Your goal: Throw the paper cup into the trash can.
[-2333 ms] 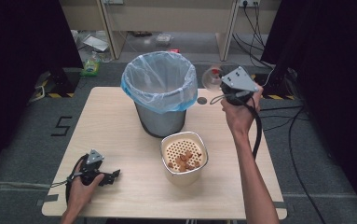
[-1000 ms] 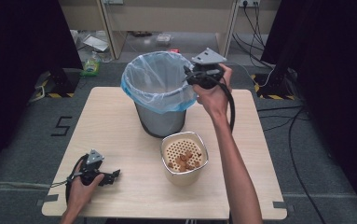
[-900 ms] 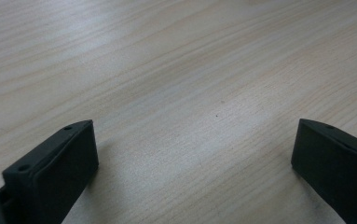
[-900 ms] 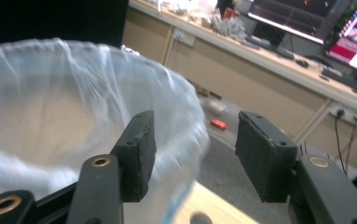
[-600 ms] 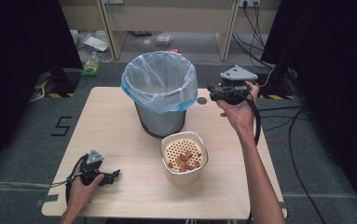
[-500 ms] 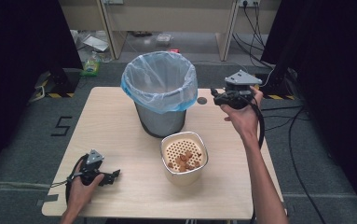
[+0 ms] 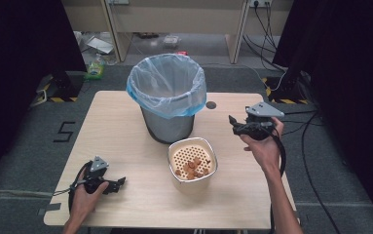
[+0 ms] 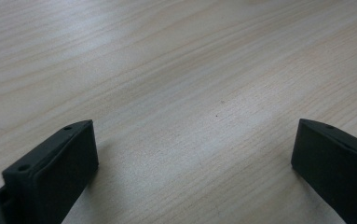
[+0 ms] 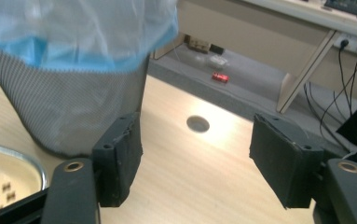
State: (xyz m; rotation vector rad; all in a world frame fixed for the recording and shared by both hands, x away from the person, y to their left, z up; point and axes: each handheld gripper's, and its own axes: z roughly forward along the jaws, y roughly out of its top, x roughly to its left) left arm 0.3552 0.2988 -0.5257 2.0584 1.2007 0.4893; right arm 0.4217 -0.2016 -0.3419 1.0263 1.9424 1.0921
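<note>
I see the white strainer bowl [image 7: 192,161], its perforated floor holding a small heap of brown bits [image 7: 194,168], sitting upright near the table's front middle, just in front of the grey mesh bin [image 7: 167,102] with its blue-rimmed liner.

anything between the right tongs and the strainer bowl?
Nothing: in the high view, bare table separates the open, empty right tongs from the strainer bowl.

Pale matt wood-grain table [image 7: 125,122]; fine metal-mesh bin [image 7: 167,127] lined with thin, crinkled, translucent blue plastic bag [image 7: 167,85]; perforated cream strainer [image 7: 192,158] with shiny metal rim
</note>
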